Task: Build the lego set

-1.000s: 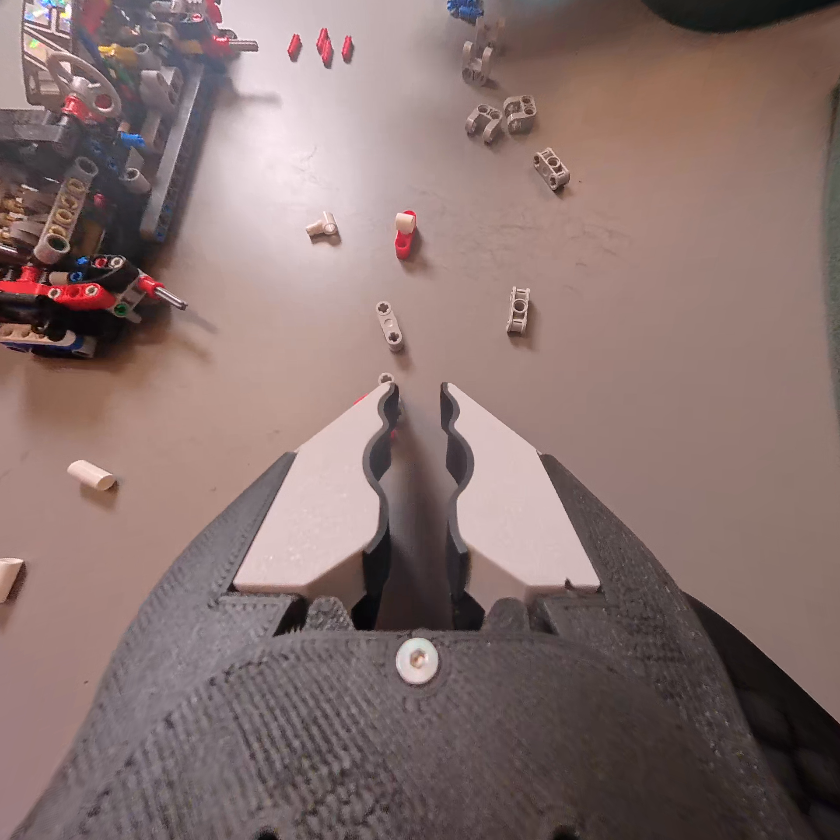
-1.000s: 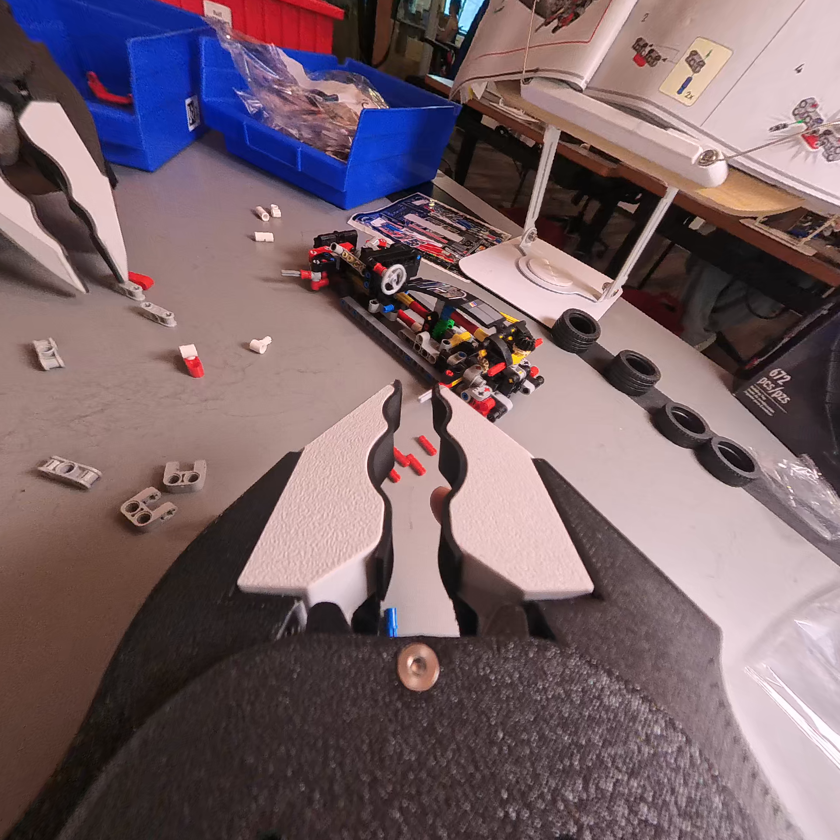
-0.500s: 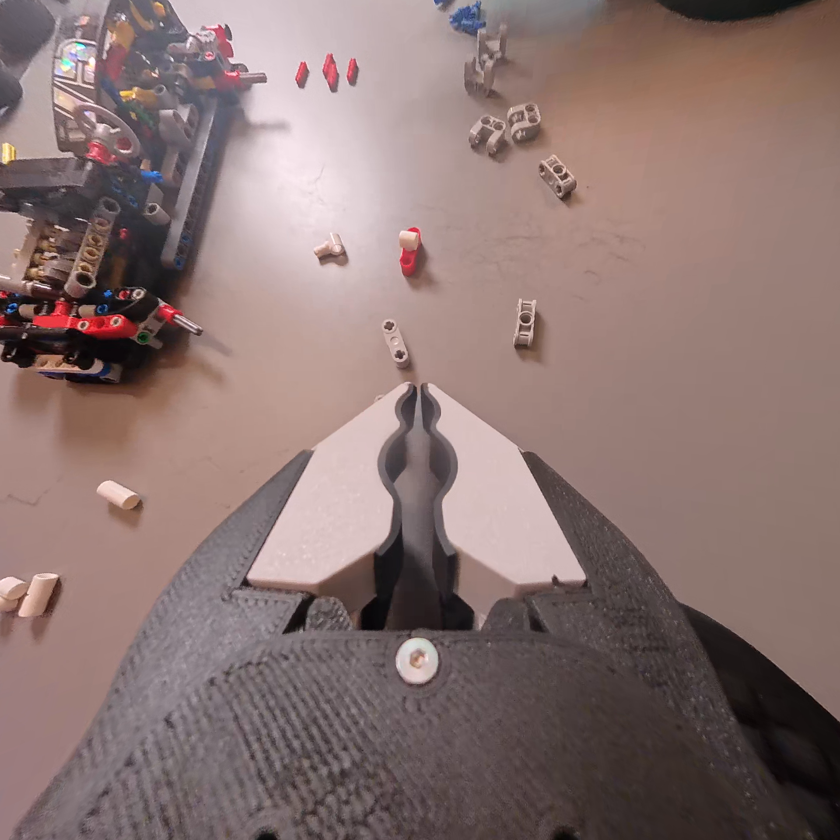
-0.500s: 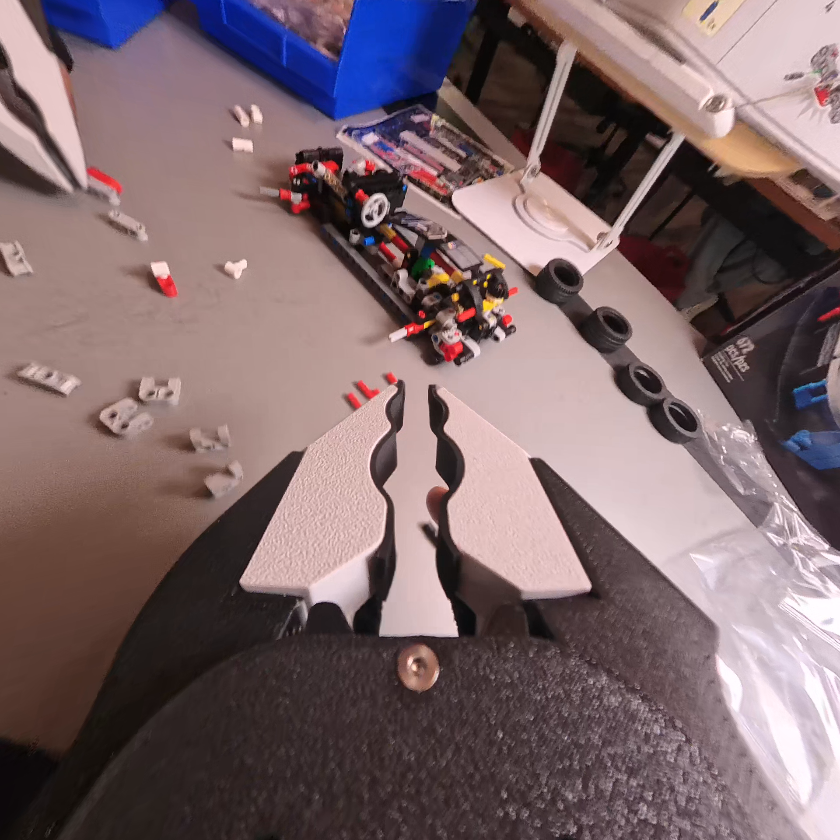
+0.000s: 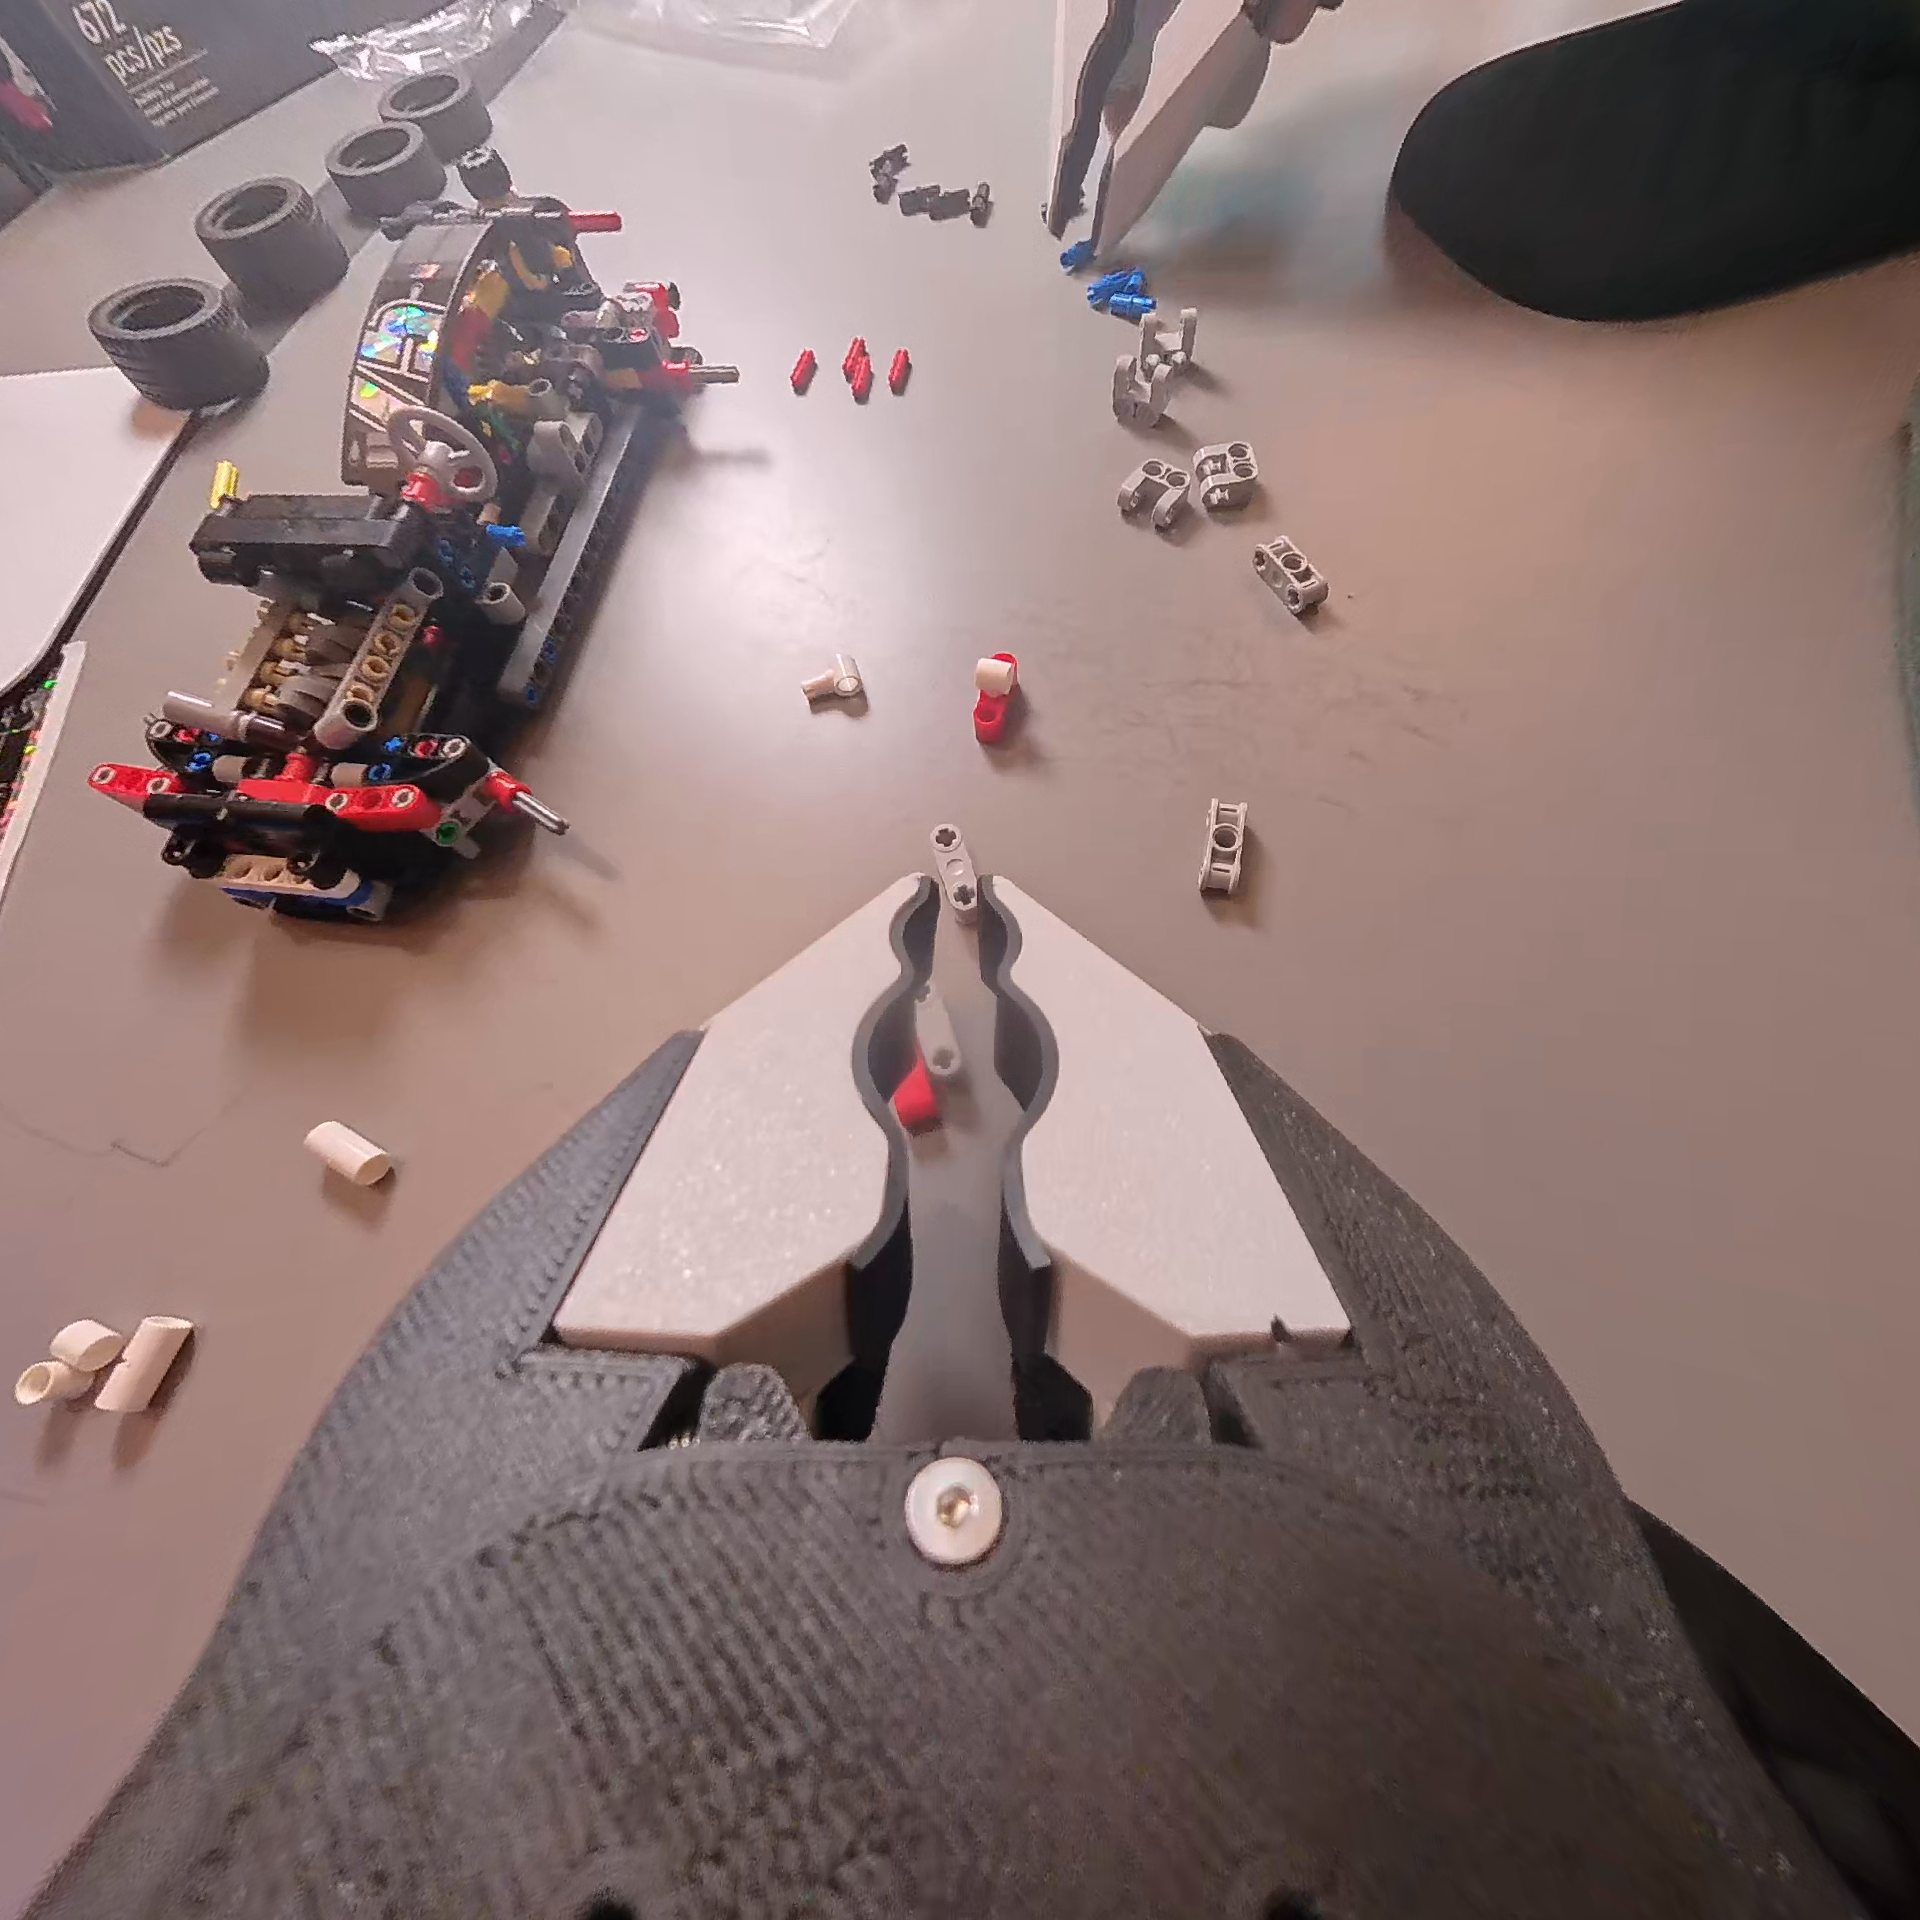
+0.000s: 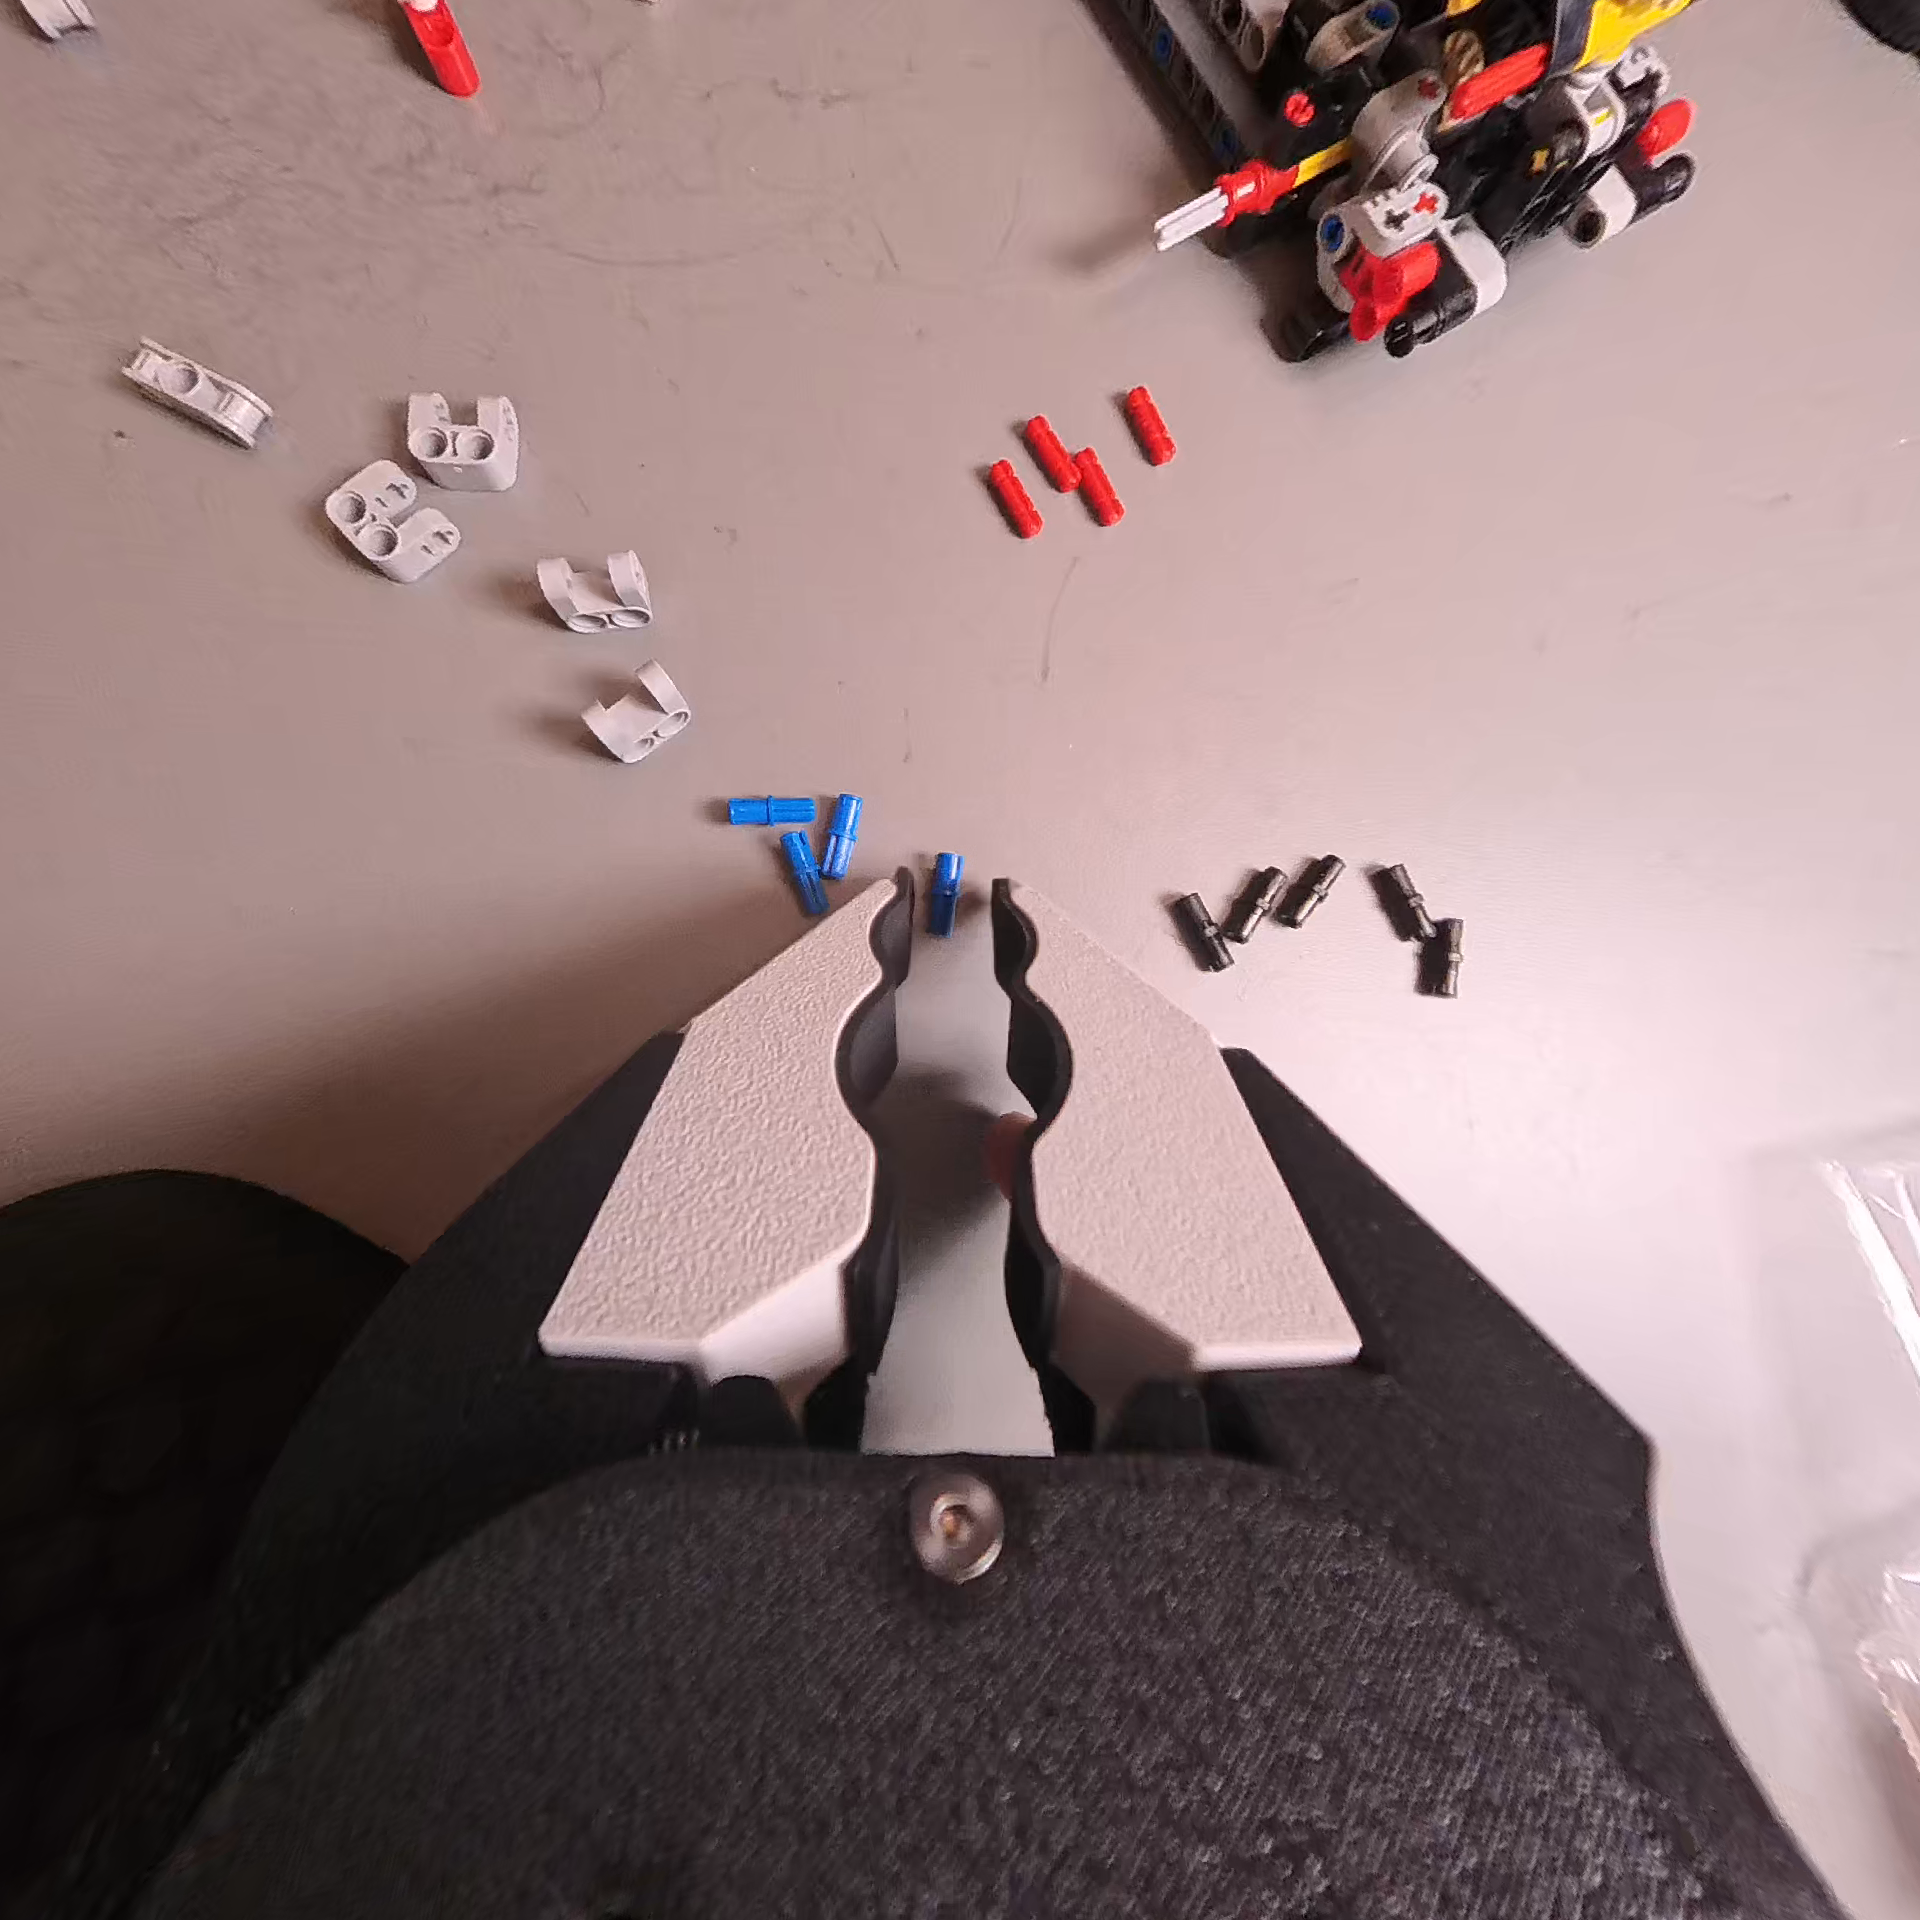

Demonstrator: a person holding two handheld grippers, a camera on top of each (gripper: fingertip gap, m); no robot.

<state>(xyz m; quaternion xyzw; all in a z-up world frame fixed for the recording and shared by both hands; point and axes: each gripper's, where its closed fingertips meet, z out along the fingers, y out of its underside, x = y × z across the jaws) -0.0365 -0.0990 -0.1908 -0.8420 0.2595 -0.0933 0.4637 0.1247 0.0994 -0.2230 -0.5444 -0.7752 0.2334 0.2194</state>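
My left gripper [image 5: 956, 885] is open by a narrow gap, low over the table. A small red-and-grey piece [image 5: 928, 1075] shows through the gap and seems to lie on the table. A grey two-hole liftarm [image 5: 951, 857] lies just past the tips. My right gripper [image 6: 951, 896] is open, tips down on the table, with one blue pin [image 6: 943, 891] between them, untouched. It also shows at the top of the left wrist view [image 5: 1081, 223]. The half-built car chassis [image 5: 447, 540] lies at the left, and its end shows in the right wrist view [image 6: 1455, 156].
Loose parts lie around: red pins [image 6: 1081, 468], more blue pins [image 6: 810, 842], black pins [image 6: 1309, 904], grey connectors [image 6: 457, 442], a red-and-white piece [image 5: 995, 696], white tubes [image 5: 348, 1153]. Tyres [image 5: 270, 234] and a box [image 5: 104, 73] stand far left. A plastic bag [image 6: 1881, 1351] lies right. The tips of one gripper are about 25 centimetres away from the tips of the other.
My left gripper closed fully half a second ago and has opened a little, pulling back so the red-and-grey piece shows in the gap. My right gripper tipped down onto the blue pins.
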